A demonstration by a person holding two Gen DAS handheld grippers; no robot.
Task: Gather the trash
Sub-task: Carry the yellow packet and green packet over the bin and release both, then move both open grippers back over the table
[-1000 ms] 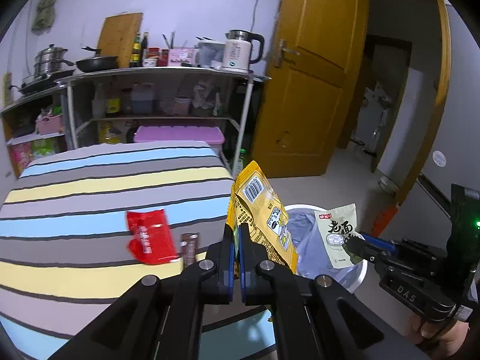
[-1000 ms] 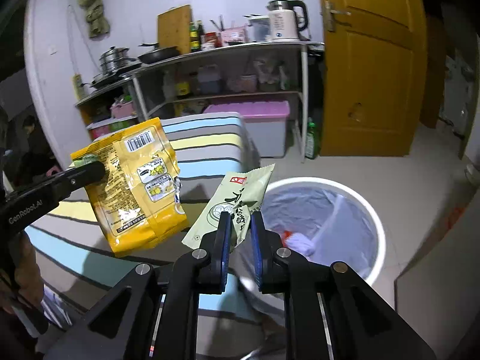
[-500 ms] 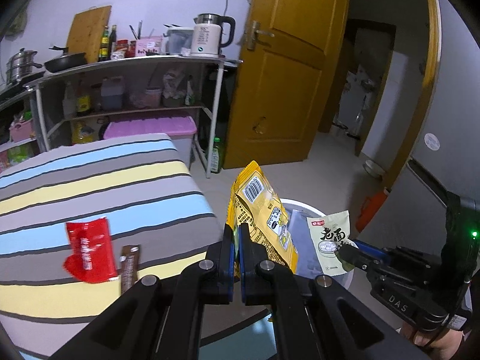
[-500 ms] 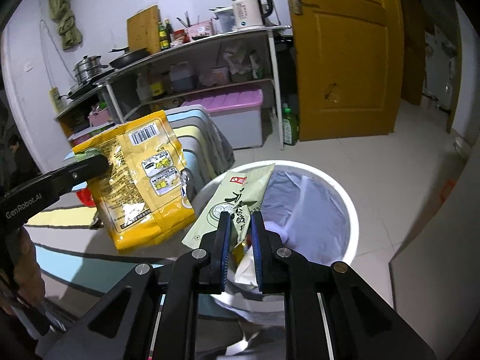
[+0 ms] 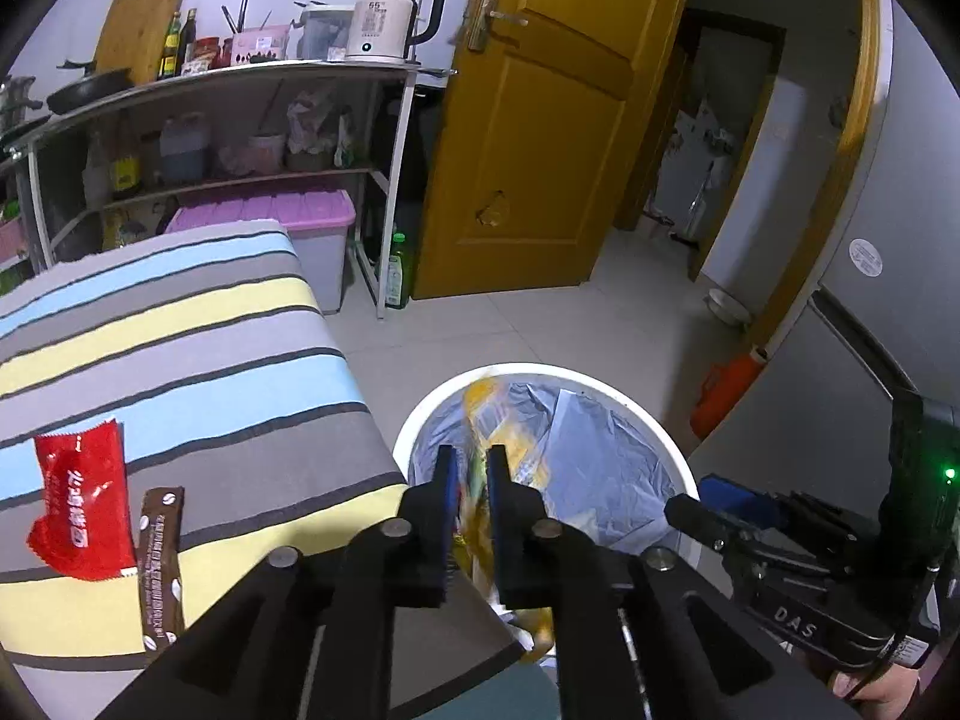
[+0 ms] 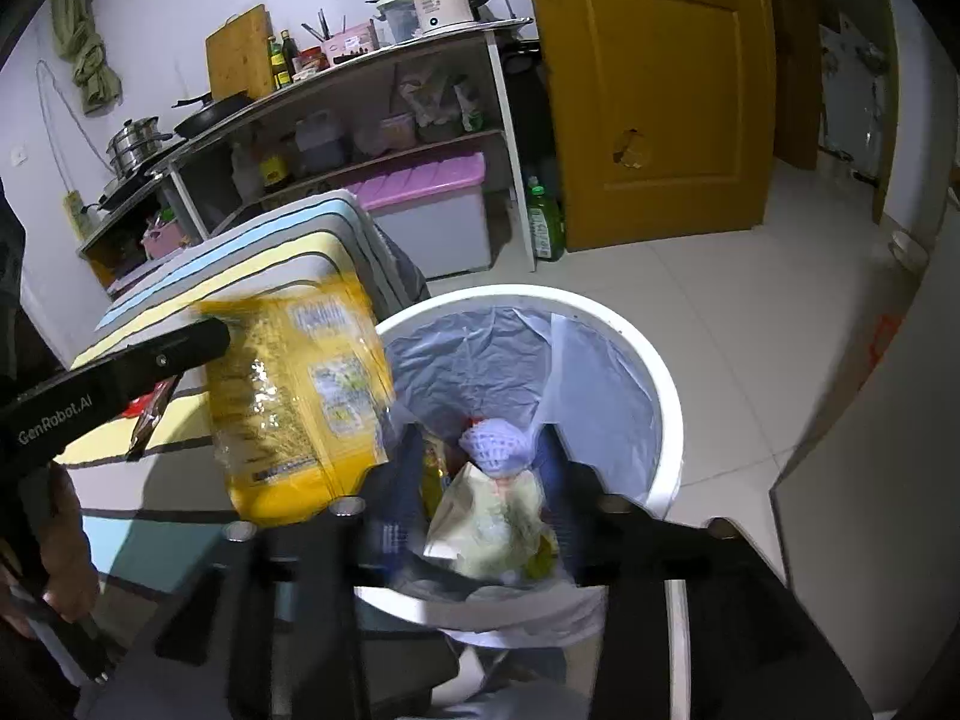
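We saw the striped table (image 5: 180, 324) fill the left of the scene, with the white bin (image 6: 663, 396) and its grey liner just to its right on the tiled floor. A red wrapper (image 5: 81, 504) and a brown sachet (image 5: 161, 564) lay side by side on the near part of the table.

The yellow snack bag (image 6: 300, 396) was blurred in both views, low over the left rim of the bin. The left gripper (image 5: 470, 480) had its jaws parted a little, the bag's edge between them; whether the pads touched it we could not tell. The right gripper (image 6: 474, 468) was smeared by motion, yet its jaws looked spread wide over the bin mouth with nothing between them. The pale green packet (image 6: 492, 522) lay inside the bin on other rubbish, below a lilac wad (image 6: 495, 450).

Half a second earlier both pairs of jaws were pressed together, the left pinching the yellow bag upright and the right pinching the green packet above the bin. Both had since opened.
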